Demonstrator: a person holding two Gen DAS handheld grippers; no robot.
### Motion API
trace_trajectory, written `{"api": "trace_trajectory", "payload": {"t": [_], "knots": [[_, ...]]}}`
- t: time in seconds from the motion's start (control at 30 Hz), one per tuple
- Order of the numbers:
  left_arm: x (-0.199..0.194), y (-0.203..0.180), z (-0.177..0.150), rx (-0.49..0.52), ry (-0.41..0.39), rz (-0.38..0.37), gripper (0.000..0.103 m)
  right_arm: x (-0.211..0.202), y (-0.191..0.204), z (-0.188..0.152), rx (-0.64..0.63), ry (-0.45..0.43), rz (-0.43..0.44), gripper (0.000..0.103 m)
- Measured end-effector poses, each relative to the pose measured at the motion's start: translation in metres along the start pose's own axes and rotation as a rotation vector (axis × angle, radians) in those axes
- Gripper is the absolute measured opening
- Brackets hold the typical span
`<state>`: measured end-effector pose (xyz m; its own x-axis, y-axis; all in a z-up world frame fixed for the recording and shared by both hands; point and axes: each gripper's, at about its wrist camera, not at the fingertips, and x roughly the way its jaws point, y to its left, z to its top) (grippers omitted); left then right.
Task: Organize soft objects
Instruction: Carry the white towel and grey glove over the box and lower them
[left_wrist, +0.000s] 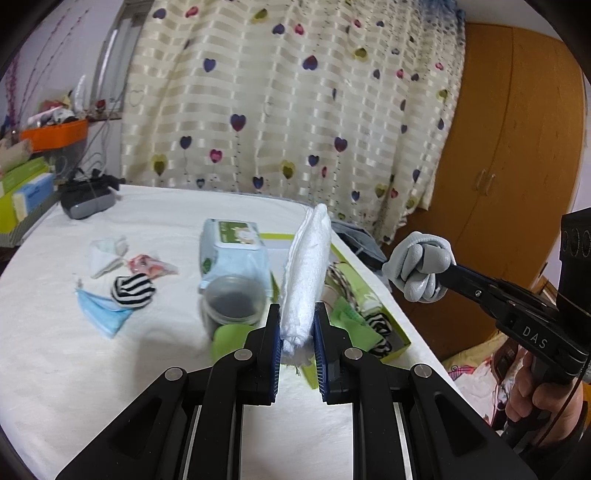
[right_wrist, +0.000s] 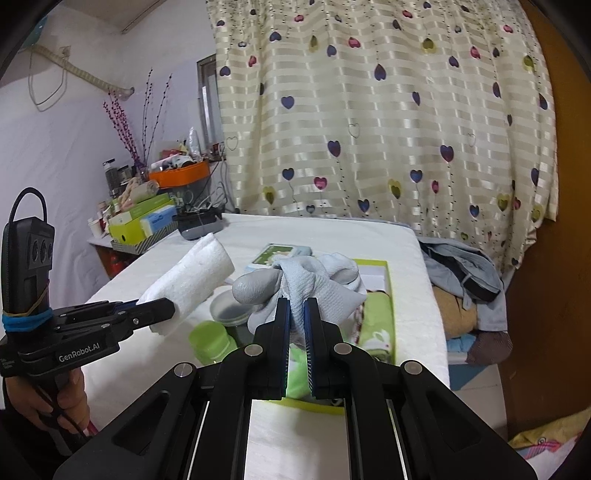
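My left gripper (left_wrist: 298, 334) is shut on a folded white towel (left_wrist: 306, 273), held upright above the bed; it also shows in the right wrist view (right_wrist: 192, 280). My right gripper (right_wrist: 297, 319) is shut on a grey work glove (right_wrist: 314, 277), held above the green box (right_wrist: 391, 295); in the left wrist view the glove (left_wrist: 419, 266) hangs at the right, past the bed edge. The box (left_wrist: 400, 338) holds green cloth and striped fabric. On the bed lie a striped sock (left_wrist: 133, 290), a blue face mask (left_wrist: 105, 314) and a white cloth (left_wrist: 105, 253).
A wet-wipes pack (left_wrist: 232, 247), a clear jar (left_wrist: 232, 302) and a green lid (left_wrist: 229, 338) sit mid-bed. A black headset (left_wrist: 86, 199) lies at the far left. Cluttered shelf left, heart curtain behind, wooden wardrobe (left_wrist: 509, 147) right, clothes pile (right_wrist: 465, 288) beside the bed.
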<state>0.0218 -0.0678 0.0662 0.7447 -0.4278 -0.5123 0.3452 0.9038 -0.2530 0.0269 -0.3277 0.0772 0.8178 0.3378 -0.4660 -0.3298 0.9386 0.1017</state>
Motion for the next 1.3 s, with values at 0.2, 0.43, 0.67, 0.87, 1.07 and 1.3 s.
{"api": "trace_trajectory", "payload": {"t": [0.2, 0.43, 0.67, 0.87, 1.07, 1.3], "knots": [[0.019, -0.017, -0.007, 0.019, 0.047, -0.031, 0.015, 0.004, -0.018, -0.016, 0.035, 0.041, -0.02, 0.008], [0.041, -0.03, -0.014, 0.034, 0.102, -0.053, 0.015, 0.021, -0.036, -0.035, 0.064, 0.106, -0.016, 0.008], [0.066, -0.038, -0.019, 0.047, 0.158, -0.061, 0.015, 0.05, -0.052, -0.057, 0.099, 0.197, -0.007, 0.008], [0.087, -0.041, -0.021, 0.05, 0.201, -0.065, 0.015, 0.063, -0.065, -0.063, 0.128, 0.227, -0.007, 0.008], [0.108, -0.041, -0.023, 0.043, 0.243, -0.071, 0.015, 0.075, -0.069, -0.058, 0.133, 0.227, -0.004, 0.008], [0.127, -0.037, -0.019, 0.033, 0.266, -0.06, 0.015, 0.089, -0.074, -0.052, 0.135, 0.229, -0.004, 0.008]]}}
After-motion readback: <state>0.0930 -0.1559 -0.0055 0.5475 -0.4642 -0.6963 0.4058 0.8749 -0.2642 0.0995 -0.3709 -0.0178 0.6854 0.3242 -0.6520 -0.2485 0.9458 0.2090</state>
